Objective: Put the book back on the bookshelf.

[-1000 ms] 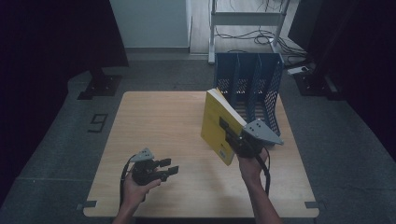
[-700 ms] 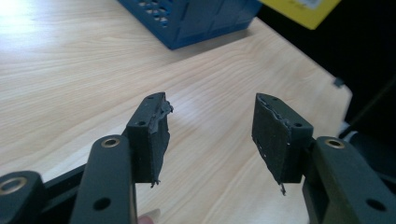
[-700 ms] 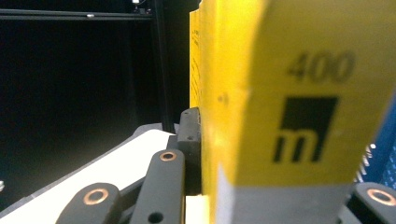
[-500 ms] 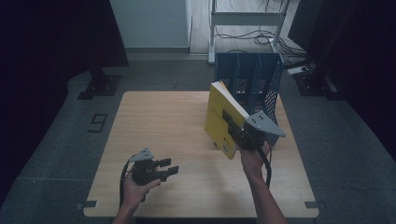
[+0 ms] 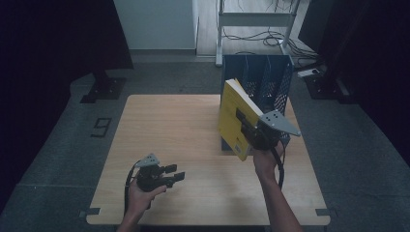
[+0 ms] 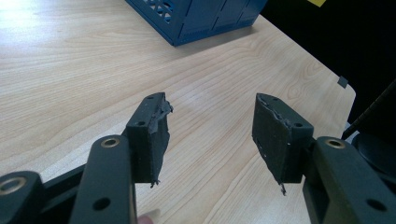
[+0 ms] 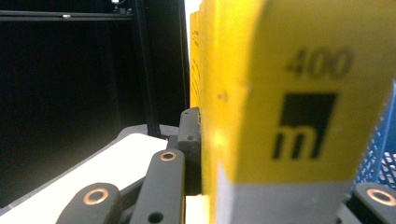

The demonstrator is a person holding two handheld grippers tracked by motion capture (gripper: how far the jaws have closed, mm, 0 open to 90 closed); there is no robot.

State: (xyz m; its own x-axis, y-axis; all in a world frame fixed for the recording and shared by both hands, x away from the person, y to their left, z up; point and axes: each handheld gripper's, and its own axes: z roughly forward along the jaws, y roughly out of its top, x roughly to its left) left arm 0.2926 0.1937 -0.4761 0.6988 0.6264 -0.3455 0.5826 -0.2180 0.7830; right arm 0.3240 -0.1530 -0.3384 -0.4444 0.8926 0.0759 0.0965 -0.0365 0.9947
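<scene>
A thick yellow book (image 5: 230, 107) hangs tilted above the wooden table (image 5: 169, 125), just in front of the blue slotted file rack (image 5: 270, 77). My right gripper (image 5: 238, 121) is shut on its lower part, one jaw on each cover. In the right gripper view the book's spine (image 7: 289, 93) stands between the jaws of that gripper (image 7: 280, 163), with the rack's mesh (image 7: 380, 154) at the right. My left gripper (image 5: 176, 173) rests low near the table's front left, open, nothing between its pads (image 6: 210, 135). The rack's base (image 6: 196, 14) lies farther off.
Behind the table a metal frame (image 5: 256, 19) stands on the floor with loose cables. A black stand base (image 5: 104, 89) and a floor mark "9" (image 5: 101, 127) lie to the left. Bare tabletop (image 6: 70, 70) spreads left of the rack.
The right gripper has carried the yellow book slightly up and to the right, closer to the blue rack. The left gripper has stayed where it was.
</scene>
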